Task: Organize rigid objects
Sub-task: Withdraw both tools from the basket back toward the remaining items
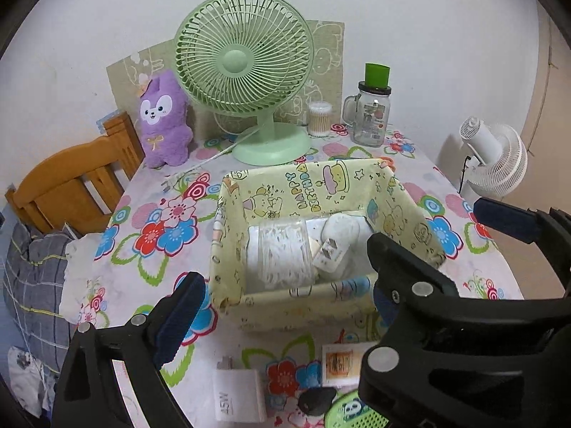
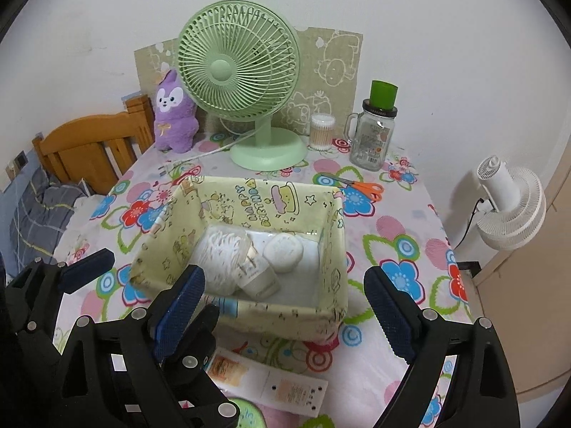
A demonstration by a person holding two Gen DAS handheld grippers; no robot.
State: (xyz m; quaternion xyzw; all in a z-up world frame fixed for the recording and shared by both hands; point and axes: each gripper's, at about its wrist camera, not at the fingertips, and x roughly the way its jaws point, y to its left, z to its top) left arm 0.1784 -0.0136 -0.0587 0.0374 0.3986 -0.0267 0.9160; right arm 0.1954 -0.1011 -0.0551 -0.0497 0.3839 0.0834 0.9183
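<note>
Scissors (image 2: 362, 188) show only from the right wrist, behind the basket (image 2: 332, 315).

A soft matt cloth basket (image 2: 321, 315) sits on the glossy flower-printed desk (image 2: 399, 214) cover. The fan (image 1: 242, 60) is smooth green plastic, the jar (image 1: 371, 116) clear glass, the chair (image 1: 71, 178) varnished wood, the toy (image 1: 164, 121) fuzzy plush.

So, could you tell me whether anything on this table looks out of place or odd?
The orange-handled scissors lie loose on the tablecloth behind the fabric basket, and a white 45W charger sits outside it in front. Inside, a small white tube lies tipped on its side.
</note>
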